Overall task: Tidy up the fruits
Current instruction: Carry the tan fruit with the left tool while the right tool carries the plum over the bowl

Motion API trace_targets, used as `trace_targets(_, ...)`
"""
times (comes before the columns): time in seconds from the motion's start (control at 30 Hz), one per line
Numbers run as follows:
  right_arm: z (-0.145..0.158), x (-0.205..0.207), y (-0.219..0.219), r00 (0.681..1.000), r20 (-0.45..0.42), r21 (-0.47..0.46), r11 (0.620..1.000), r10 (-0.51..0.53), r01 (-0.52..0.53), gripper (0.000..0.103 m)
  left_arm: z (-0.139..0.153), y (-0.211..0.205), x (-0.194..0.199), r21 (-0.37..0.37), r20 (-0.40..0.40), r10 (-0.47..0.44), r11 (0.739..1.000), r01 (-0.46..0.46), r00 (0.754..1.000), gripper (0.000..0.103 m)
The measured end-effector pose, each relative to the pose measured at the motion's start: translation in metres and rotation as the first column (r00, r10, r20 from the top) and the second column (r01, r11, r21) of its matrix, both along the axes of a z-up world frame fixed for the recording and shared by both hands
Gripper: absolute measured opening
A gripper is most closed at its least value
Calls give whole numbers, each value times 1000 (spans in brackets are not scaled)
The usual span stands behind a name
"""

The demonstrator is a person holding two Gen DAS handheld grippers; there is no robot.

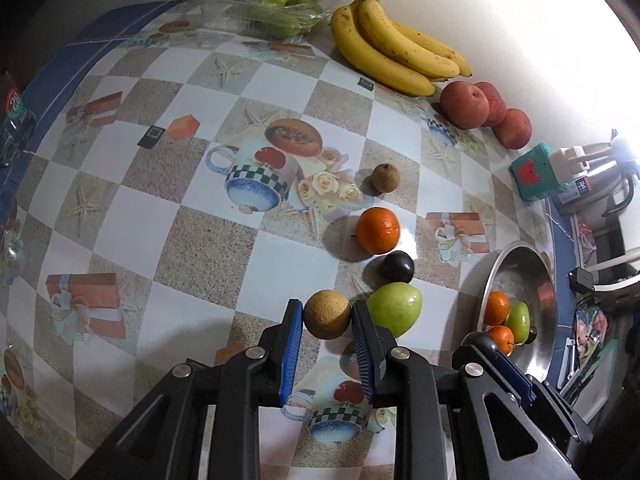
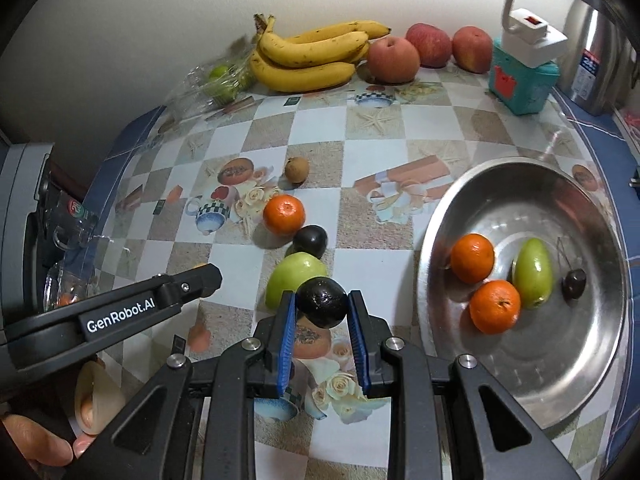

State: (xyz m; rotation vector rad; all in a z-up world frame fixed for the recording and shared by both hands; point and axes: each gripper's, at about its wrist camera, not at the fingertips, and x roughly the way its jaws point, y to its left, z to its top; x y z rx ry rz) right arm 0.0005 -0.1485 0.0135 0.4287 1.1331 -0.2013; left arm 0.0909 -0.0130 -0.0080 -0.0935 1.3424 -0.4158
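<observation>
Both tools carry fruit above the patterned surface: the left tool is clenched on a round tan fruit, the right tool on a dark plum. The steel bowl, already holding two tangerines and a green mango, lies to the right of both, nearest the right tool. Neither round fruit has a long axis; the bowl's mango points away from the camera.
</observation>
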Motion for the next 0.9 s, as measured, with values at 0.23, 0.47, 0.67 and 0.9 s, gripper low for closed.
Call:
trace_targets(0.23, -1, -14, -22, 997, -23, 0, 997, -80, 80, 27, 8, -20, -11, -5, 20, -49, 999, 49, 999, 27)
trace_targets(0.47, 7, -39, -58, 978, -19, -29, 978, -207, 206, 27, 12, -51, -28, -4, 34, -142, 990, 142, 989, 27)
trace_targets(0.67, 10, -66, -92, 948, -19, -23, 948, -317, 317, 27, 11, -83, -52, 23, 44, -251, 968, 250, 967, 27)
trace_targets(0.9, 10, -95, -125, 904, -23, -36, 904, -427, 426, 27, 8, -127, -90, 48, 59, -405, 914, 402, 913, 27)
